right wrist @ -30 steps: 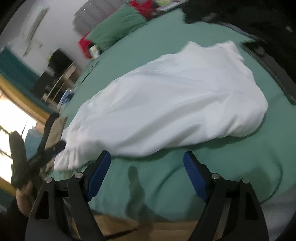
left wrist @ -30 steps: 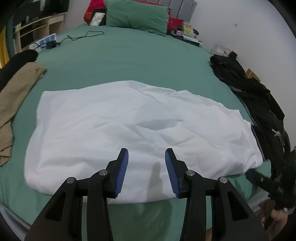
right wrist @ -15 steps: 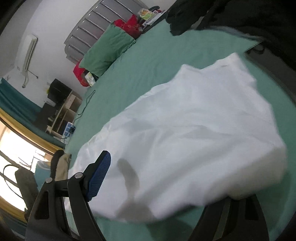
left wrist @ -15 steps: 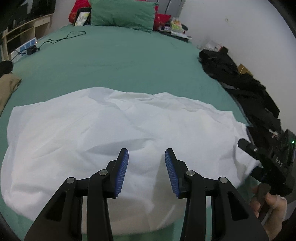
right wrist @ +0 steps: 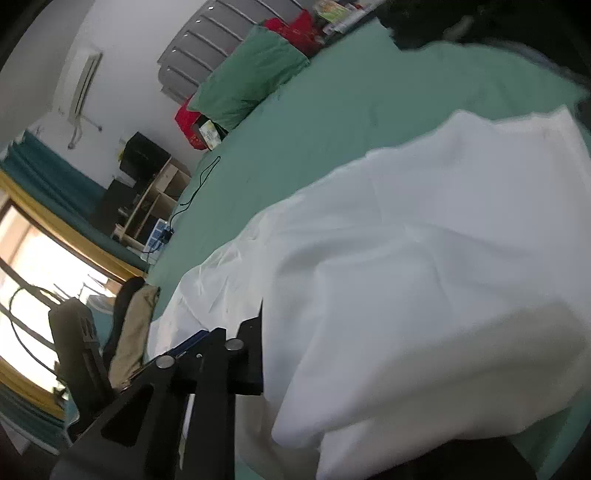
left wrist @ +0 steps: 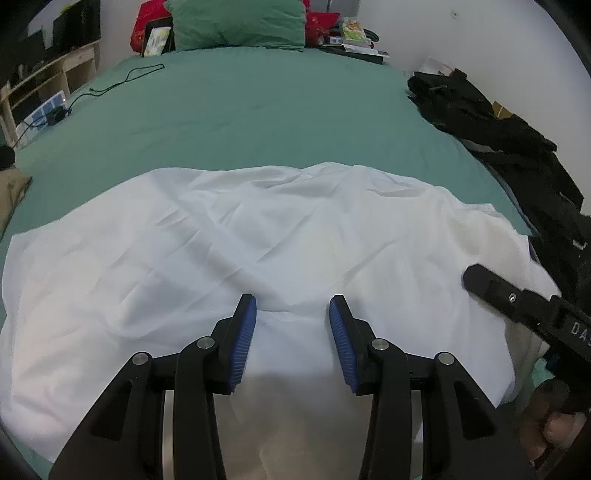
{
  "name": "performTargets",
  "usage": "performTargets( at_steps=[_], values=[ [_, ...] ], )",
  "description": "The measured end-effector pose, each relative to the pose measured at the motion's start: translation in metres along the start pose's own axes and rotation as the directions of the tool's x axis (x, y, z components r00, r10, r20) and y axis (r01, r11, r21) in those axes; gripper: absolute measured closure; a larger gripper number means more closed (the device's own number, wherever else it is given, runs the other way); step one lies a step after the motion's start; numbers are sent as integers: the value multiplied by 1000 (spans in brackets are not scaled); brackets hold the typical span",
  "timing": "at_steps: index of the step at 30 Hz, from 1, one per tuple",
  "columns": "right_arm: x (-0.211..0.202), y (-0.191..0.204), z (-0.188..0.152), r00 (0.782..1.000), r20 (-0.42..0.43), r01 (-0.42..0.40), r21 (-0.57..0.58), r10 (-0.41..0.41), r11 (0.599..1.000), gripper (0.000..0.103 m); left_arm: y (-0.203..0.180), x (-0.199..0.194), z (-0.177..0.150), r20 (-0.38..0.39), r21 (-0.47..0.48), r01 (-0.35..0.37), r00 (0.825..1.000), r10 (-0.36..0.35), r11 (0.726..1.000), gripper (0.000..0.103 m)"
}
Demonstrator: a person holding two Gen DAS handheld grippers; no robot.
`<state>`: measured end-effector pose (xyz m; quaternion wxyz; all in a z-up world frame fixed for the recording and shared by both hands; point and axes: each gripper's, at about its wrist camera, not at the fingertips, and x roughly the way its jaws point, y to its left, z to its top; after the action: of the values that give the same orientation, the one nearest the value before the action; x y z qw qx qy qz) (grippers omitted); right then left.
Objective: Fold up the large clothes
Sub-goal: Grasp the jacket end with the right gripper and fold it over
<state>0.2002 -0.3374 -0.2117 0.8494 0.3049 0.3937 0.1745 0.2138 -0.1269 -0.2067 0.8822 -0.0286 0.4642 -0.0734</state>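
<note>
A large white garment (left wrist: pixel 258 240) lies spread across the near part of the green bed (left wrist: pixel 240 110). My left gripper (left wrist: pixel 293 328) is open and empty, its blue pads just above the cloth's near middle. The right gripper's body (left wrist: pixel 524 302) shows at the right edge of the left wrist view, at the garment's right end. In the right wrist view the white garment (right wrist: pixel 424 258) lies over the right gripper: one finger (right wrist: pixel 236 347) shows at the left, the other is hidden under the cloth. I cannot tell whether the jaws are closed on it.
Black clothes (left wrist: pixel 498 140) lie piled along the bed's right side. A tan garment (right wrist: pixel 136 325) lies at the bed's left edge. A green pillow (left wrist: pixel 236 22) and a black cable (left wrist: pixel 122 81) are at the far end. Shelves (right wrist: pixel 155 199) stand left of the bed.
Both grippers moved in toward the garment. The left came over its near middle. The right went from open above the bed to the garment's right end, where cloth now covers one finger.
</note>
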Motion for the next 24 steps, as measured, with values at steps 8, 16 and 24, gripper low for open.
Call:
performTargets(
  at_steps=[8, 16, 24],
  values=[
    [-7, 62, 10, 992, 56, 121, -239, -111, 963, 88, 25, -10, 14, -17, -32, 160, 987, -160, 987, 59],
    [2, 121, 5, 953, 102, 301, -451, -287, 840, 88, 107, -85, 8, 158, -52, 132, 980, -122, 990, 59],
    [34, 187, -14, 914, 122, 369, -642, -386, 672, 88, 217, -96, -28, 188, -216, 75, 982, -34, 974, 59]
  ],
)
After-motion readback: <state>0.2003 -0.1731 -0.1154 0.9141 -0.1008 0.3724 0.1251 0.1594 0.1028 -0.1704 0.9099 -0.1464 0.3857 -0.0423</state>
